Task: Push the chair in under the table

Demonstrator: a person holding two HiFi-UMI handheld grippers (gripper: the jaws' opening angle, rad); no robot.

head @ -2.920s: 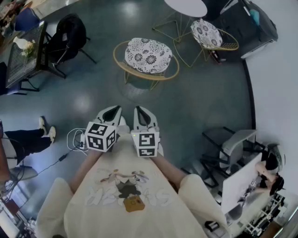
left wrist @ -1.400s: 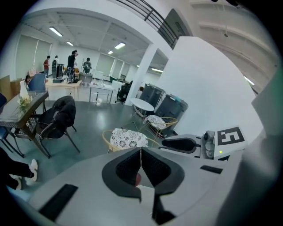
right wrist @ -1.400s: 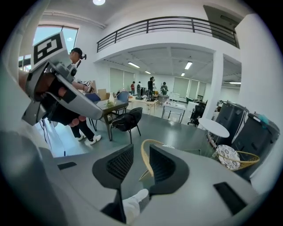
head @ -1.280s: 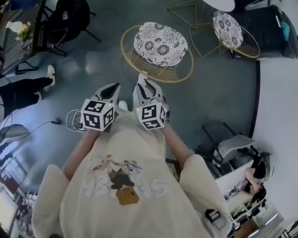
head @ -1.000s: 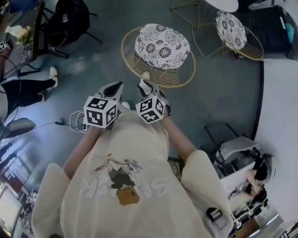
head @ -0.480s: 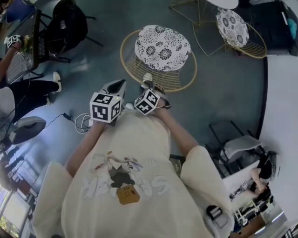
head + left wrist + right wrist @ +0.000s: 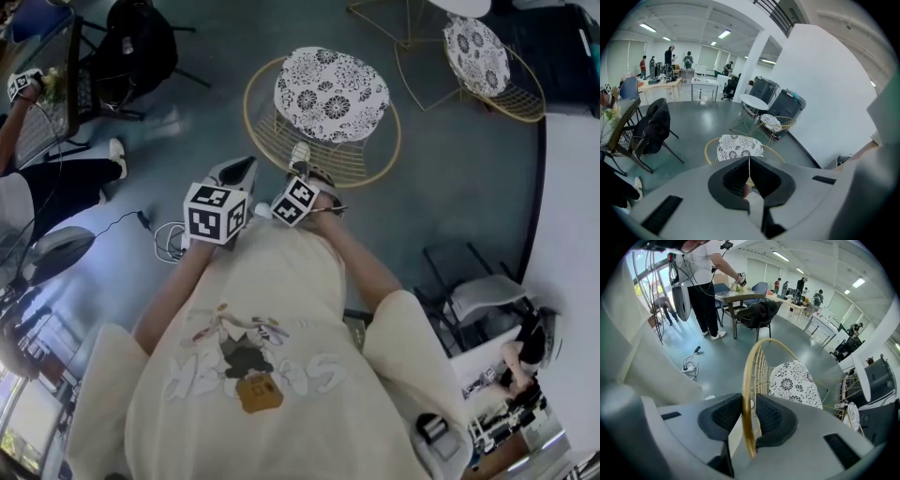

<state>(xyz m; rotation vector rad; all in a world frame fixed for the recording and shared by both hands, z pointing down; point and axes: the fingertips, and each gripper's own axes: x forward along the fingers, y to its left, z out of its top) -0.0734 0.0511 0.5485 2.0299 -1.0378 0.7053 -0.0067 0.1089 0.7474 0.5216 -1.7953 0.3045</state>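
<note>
A round gold wire chair with a black-and-white patterned cushion (image 7: 330, 92) stands on the grey floor in front of me. My right gripper (image 7: 300, 157) points steeply down at the chair's near side. Its jaws are closing with the gold rim (image 7: 749, 380) between them; the rim lies against the left pad and a small gap remains at the right pad. My left gripper (image 7: 241, 170) hovers just left of it, short of the chair, shut on nothing (image 7: 749, 161). The small white round table (image 7: 753, 101) stands beyond the chair.
A second patterned chair (image 7: 483, 47) sits by the white table. A black chair draped with a jacket (image 7: 141, 47) and a dark table (image 7: 47, 94) stand at the left, next to a person (image 7: 56, 183). A cable and power strip (image 7: 169, 244) lie on the floor near my left side.
Both grippers have come forward toward the chair. The right gripper has tipped downward and dropped over the near rim; the left one has followed a little.
</note>
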